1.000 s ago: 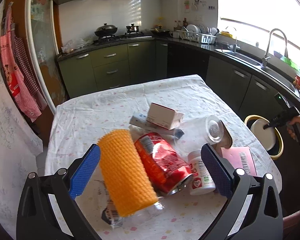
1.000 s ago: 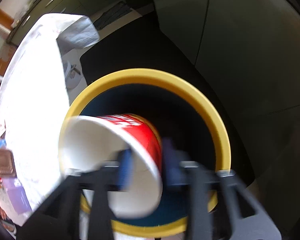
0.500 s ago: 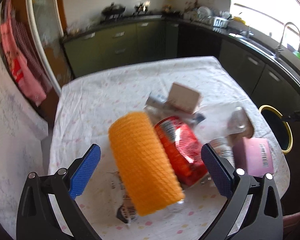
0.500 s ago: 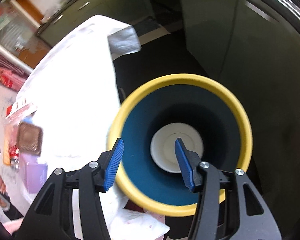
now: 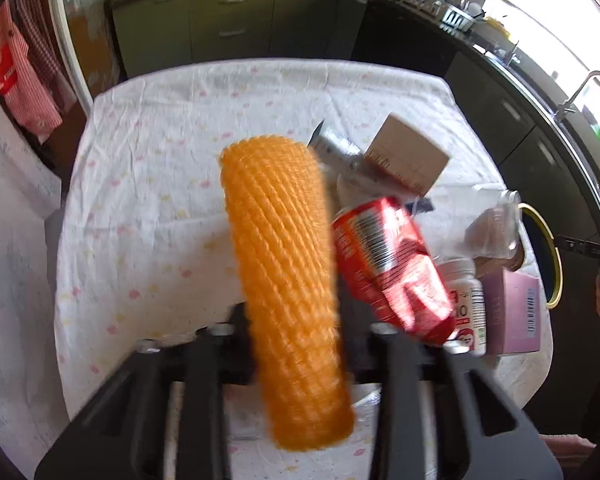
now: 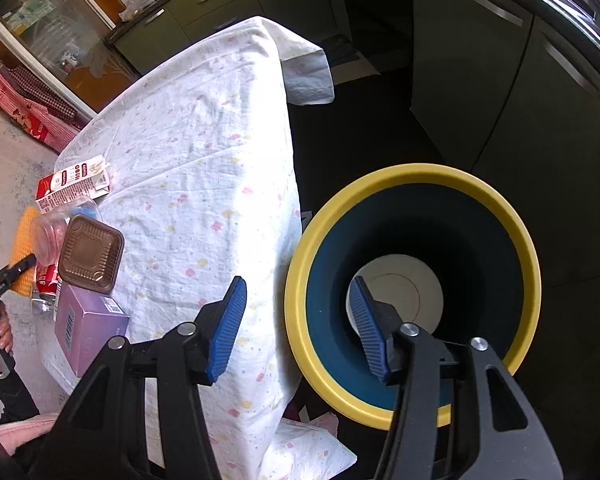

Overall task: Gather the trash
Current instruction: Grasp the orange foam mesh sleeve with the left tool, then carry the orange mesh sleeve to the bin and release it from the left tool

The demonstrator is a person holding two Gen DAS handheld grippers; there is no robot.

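An orange foam net sleeve [image 5: 288,280] lies on the table among the trash, and my left gripper [image 5: 300,344] is closing around its near end, with the fingers tight against both sides and the pads hidden behind it. Beside the sleeve lie a crushed red can [image 5: 388,264] and a white pill bottle [image 5: 466,300]. My right gripper [image 6: 296,328] stands open and empty above the near rim of the yellow-rimmed bin [image 6: 412,172]. A white paper cup [image 6: 404,284] lies at the bottom of the bin.
A pink box [image 5: 512,312], a cardboard box [image 5: 408,160], a clear plastic jar [image 5: 492,232] and a brown tray [image 6: 90,254] crowd the table's right side. The tablecloth [image 6: 204,160] hangs over the edge beside the bin. Dark cabinets [image 6: 500,60] stand behind the bin.
My left gripper came down and went from wide open to closed around the orange sleeve. My right gripper let the red and white cup drop into the bin, then rose and drew back.
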